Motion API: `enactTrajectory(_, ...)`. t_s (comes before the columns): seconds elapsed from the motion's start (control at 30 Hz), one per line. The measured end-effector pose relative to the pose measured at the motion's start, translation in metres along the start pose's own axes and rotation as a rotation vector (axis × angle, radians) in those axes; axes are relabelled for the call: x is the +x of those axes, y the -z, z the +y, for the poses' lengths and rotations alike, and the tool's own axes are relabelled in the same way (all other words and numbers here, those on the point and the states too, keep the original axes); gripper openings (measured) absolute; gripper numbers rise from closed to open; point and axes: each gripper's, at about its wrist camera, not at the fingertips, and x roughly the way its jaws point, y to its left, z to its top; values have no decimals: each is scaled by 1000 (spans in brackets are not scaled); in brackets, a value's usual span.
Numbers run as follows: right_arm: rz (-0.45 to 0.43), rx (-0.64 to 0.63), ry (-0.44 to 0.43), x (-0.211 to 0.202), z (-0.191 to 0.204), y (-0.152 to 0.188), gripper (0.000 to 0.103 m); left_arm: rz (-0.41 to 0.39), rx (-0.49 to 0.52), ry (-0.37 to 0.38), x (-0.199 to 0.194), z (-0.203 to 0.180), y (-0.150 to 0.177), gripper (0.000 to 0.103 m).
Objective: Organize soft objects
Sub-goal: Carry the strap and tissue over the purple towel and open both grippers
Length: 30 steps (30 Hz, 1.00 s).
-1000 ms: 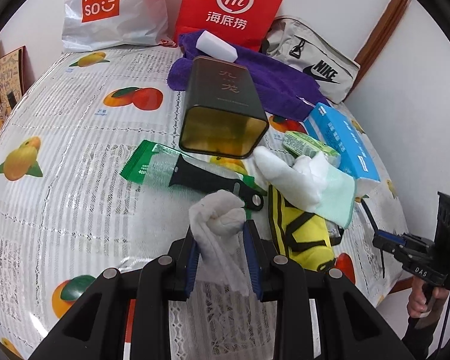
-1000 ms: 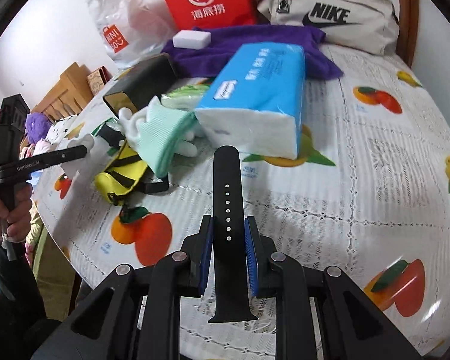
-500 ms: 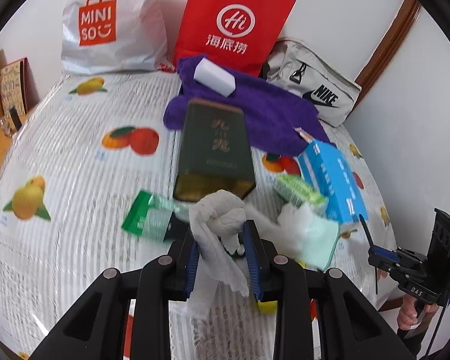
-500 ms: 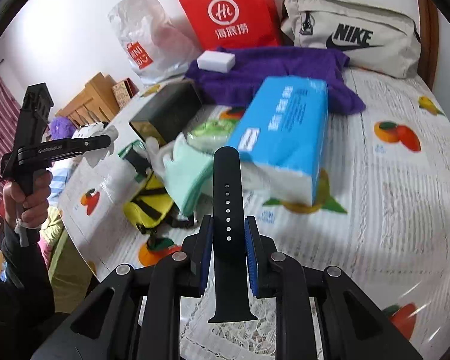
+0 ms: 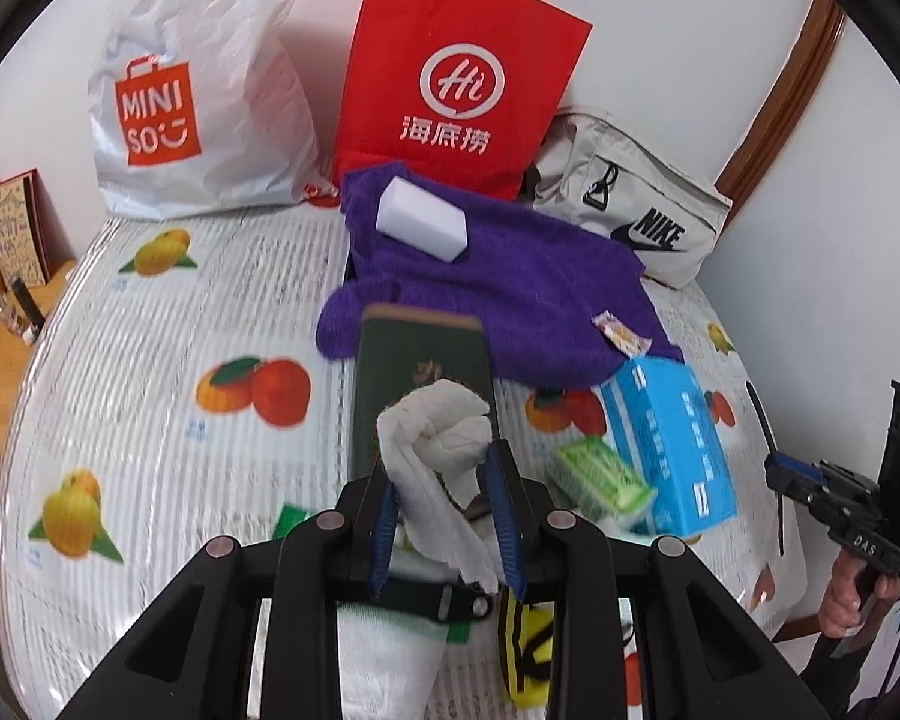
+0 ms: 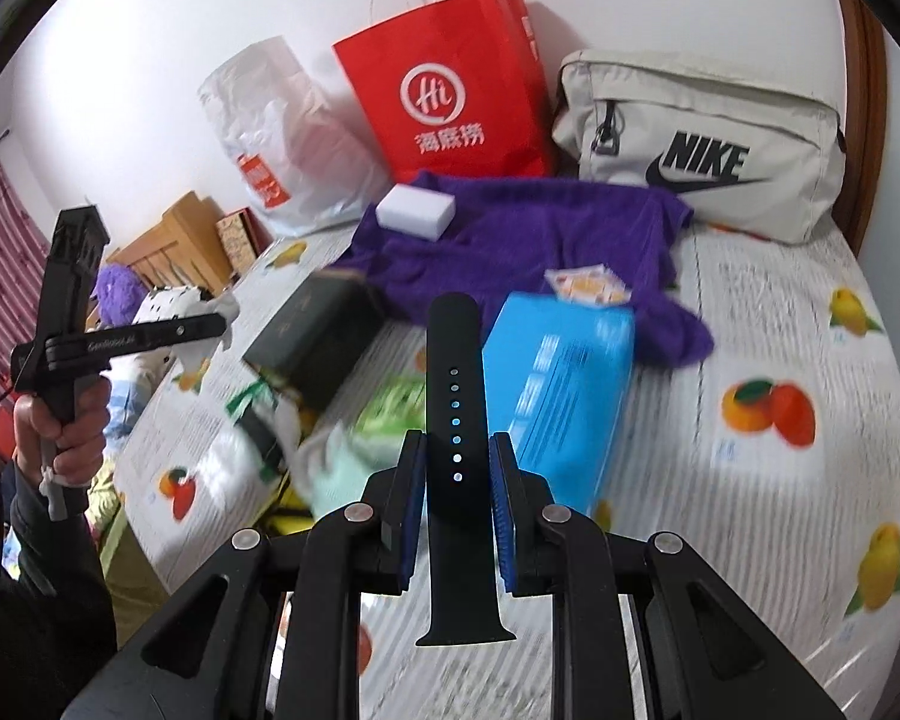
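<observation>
Gripping a crumpled white cloth (image 5: 435, 450) between the blue-padded fingers (image 5: 384, 519) of my left gripper (image 5: 444, 504), I am holding it in the air above the bench (image 5: 150, 420), which is wearing a white fruit-printed cover. Below the cloth a dark green rectangular tin (image 5: 423, 372) is lying on its side, its far end touching a rumpled purple towel (image 5: 510, 288). A white foam block (image 5: 421, 227) is sitting on that towel. A blue tissue pack (image 5: 666, 444) is lying to the right of the tin, with a small green packet (image 5: 600, 474) just beside it.

My right gripper (image 6: 457, 480) is clamping a black perforated rubber watch strap (image 6: 457, 414) between its fingers (image 6: 413, 498), the strap pointing up and forward over the bench. From this wrist camera the blue tissue pack is just behind the strap.

Against the wall a red paper bag (image 5: 456, 84), a white Miniso plastic bag (image 5: 198, 96) and a beige Nike pouch (image 5: 630, 210) are standing in a row
</observation>
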Motion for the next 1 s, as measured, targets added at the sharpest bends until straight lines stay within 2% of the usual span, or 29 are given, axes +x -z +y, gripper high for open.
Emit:
enactTrajectory(0.57, -36, -2, 49, 41, -22, -94, 20, -4, 10, -13, 37, 6, -71, 27)
enactTrajectory(1.0, -12, 11, 110, 85, -47, -136, 20, 29, -28, 19, 77, 13, -109, 27)
